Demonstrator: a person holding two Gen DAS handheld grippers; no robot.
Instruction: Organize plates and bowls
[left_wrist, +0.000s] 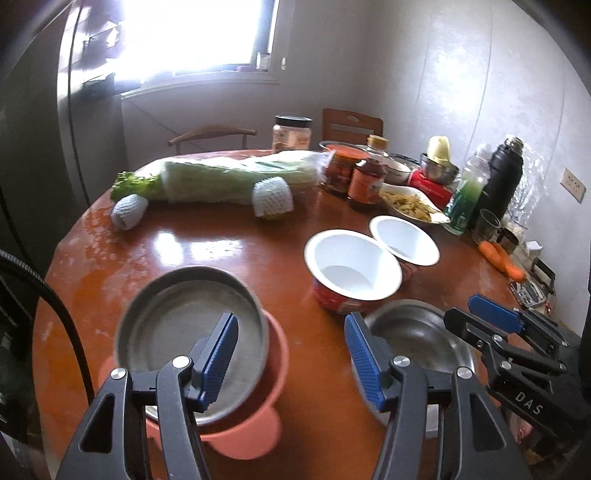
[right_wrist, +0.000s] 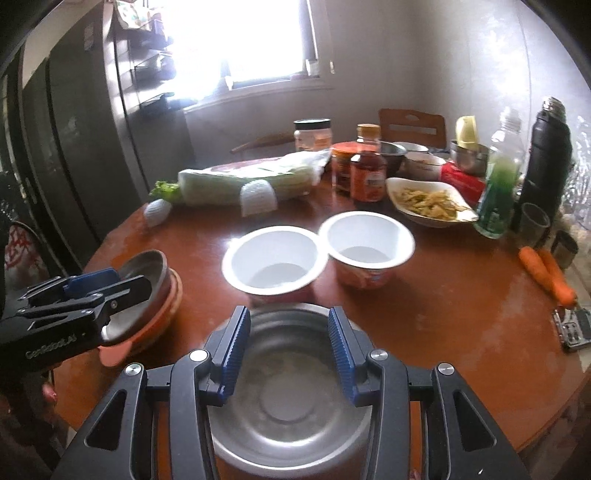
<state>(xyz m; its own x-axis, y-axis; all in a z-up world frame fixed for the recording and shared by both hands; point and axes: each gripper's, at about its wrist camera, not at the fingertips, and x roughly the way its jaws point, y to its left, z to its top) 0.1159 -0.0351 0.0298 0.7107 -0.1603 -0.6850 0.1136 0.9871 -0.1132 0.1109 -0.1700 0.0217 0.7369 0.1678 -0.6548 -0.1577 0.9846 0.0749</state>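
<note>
A steel plate (left_wrist: 184, 325) sits tilted in a pink plate (left_wrist: 258, 417) at the table's near left; the pair also shows in the right wrist view (right_wrist: 147, 273). My left gripper (left_wrist: 291, 354) is open, its left finger over the steel plate. A steel bowl (right_wrist: 291, 391) sits at the near edge, also in the left wrist view (left_wrist: 417, 332). My right gripper (right_wrist: 288, 350) is open above that bowl, fingers inside its rim line. Two white paper bowls (right_wrist: 273, 258) (right_wrist: 369, 240) stand side by side mid-table.
The round brown table (left_wrist: 207, 247) holds a wrapped cabbage (left_wrist: 229, 177), jars (left_wrist: 365, 181), a dish of food (right_wrist: 432, 201), a green bottle (right_wrist: 498, 184), a black flask (right_wrist: 546, 155), carrots (right_wrist: 546, 273) and further steel bowls (right_wrist: 469, 155) at the back and right.
</note>
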